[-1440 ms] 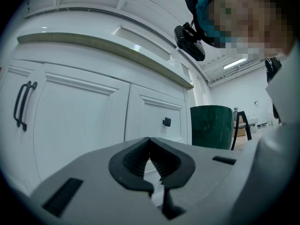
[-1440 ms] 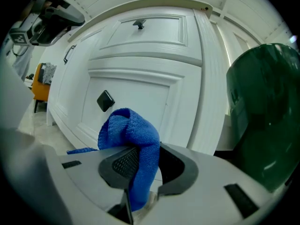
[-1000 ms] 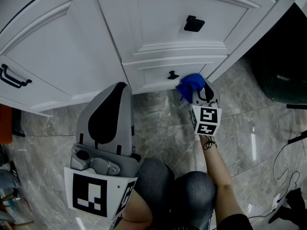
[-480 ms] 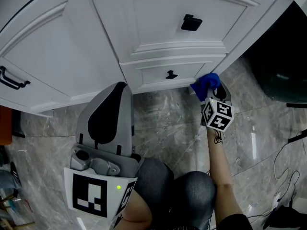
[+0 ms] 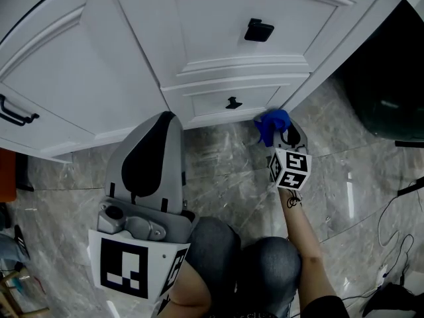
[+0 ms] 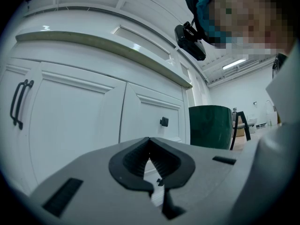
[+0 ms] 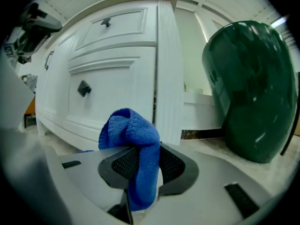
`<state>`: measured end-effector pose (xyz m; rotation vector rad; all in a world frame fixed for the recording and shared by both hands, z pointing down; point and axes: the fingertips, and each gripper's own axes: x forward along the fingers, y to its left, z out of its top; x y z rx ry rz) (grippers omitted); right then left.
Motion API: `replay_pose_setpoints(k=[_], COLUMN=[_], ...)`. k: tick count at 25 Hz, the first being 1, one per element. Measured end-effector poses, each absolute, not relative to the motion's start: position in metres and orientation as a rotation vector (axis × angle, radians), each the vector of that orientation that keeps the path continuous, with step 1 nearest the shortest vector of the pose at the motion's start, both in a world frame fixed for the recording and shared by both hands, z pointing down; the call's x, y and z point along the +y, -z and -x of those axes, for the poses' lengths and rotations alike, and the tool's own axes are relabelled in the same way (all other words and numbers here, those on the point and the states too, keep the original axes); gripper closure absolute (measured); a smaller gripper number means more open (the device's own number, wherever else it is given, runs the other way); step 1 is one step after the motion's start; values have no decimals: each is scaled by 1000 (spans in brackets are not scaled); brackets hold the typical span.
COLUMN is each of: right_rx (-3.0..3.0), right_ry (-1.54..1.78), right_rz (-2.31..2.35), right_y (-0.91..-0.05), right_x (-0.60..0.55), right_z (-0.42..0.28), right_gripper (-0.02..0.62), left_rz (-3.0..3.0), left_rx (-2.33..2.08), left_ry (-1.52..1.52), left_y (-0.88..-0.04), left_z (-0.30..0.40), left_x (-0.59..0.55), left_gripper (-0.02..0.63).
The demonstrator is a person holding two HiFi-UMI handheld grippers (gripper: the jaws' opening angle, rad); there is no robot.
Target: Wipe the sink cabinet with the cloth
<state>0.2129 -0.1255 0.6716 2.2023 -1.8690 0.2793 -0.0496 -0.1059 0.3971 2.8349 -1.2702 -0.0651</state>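
Note:
The white sink cabinet [image 5: 218, 52] fills the upper head view, with a lower drawer carrying a small black knob [image 5: 233, 103]. A blue cloth [image 5: 270, 124] bunches at the cabinet's base near its right corner, and my right gripper [image 5: 281, 132] is shut on it. In the right gripper view the blue cloth [image 7: 136, 149] sticks up between the jaws, just short of the white corner post [image 7: 168, 69]. My left gripper [image 5: 154, 152] hangs low in front of the cabinet doors, its jaws shut on nothing [image 6: 151, 170].
A dark green round bin [image 7: 251, 88] stands right of the cabinet. Grey marble floor [image 5: 218, 171] lies under both grippers. Black cables [image 5: 397, 237] trail at the right edge. A black bar handle [image 5: 14, 111] sits on the left door. My knees [image 5: 258, 264] are below.
The right gripper with the cloth swung right along the cabinet base toward the corner, then came back a little left. The left gripper has stayed put.

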Motion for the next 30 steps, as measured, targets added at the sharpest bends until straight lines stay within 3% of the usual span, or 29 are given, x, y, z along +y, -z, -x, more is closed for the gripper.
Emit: replay_pose_setpoints(k=[21,30], right_rx=[-2355,-2340], right_ry=[-94,35], right_rz=[-1622,-1511], right_y=[-664,-680], right_x=[-168,-178], right_z=[13,52], right_gripper=[480,480], left_rz=[-2793,-2768], left_rx=[-1326,-1381], left_ry=[90,31], left_y=[-398,-407], left_z=[79,93], left_x=[-110,-118], left_gripper=[606,606])
